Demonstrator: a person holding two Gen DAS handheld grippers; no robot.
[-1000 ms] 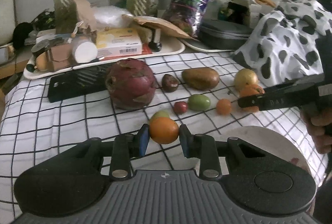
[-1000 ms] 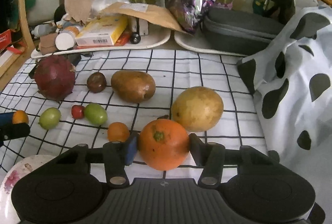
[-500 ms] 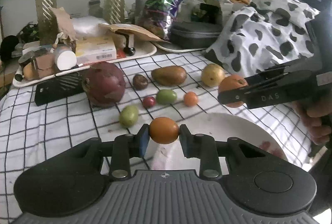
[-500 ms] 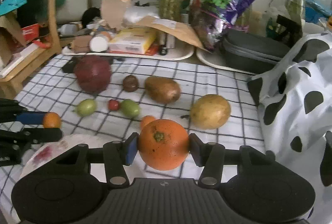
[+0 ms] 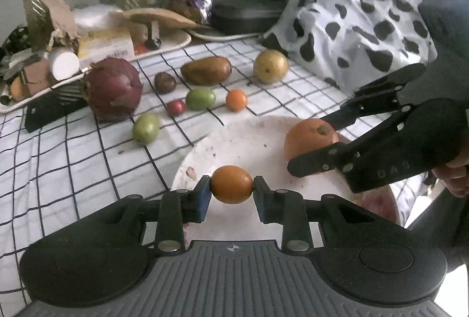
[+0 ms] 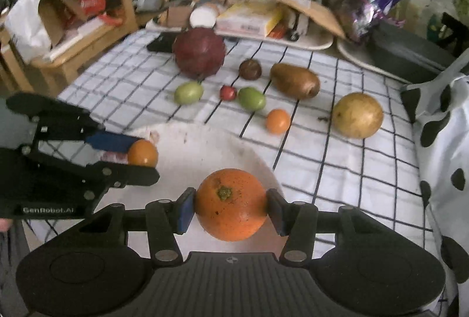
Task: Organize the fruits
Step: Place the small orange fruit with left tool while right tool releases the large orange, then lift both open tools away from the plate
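My left gripper (image 5: 231, 193) is shut on a small orange fruit (image 5: 231, 184) and holds it over the near side of a white plate (image 5: 249, 141). My right gripper (image 6: 230, 210) is shut on a large orange (image 6: 230, 204) over the same plate (image 6: 205, 147); it also shows in the left wrist view (image 5: 310, 138). The left gripper and its small fruit (image 6: 142, 152) show at the left of the right wrist view. Other fruits lie on the checked cloth (image 5: 73, 147): a dragon fruit (image 5: 112, 88), two green fruits (image 5: 145, 128) (image 5: 200, 98), a small red one (image 5: 176, 107), a small orange one (image 5: 236, 100).
A brown mango (image 5: 206, 70), a yellow round fruit (image 5: 270, 65) and a dark small fruit (image 5: 165, 82) lie farther back. Cluttered trays (image 5: 173, 42), plants and a black case (image 5: 243, 15) line the far edge. A spotted cloth (image 5: 351, 23) lies at the right.
Both grippers have moved back from the row of fruit with their fruits and now hold them over the white plate, which has come into fuller view.
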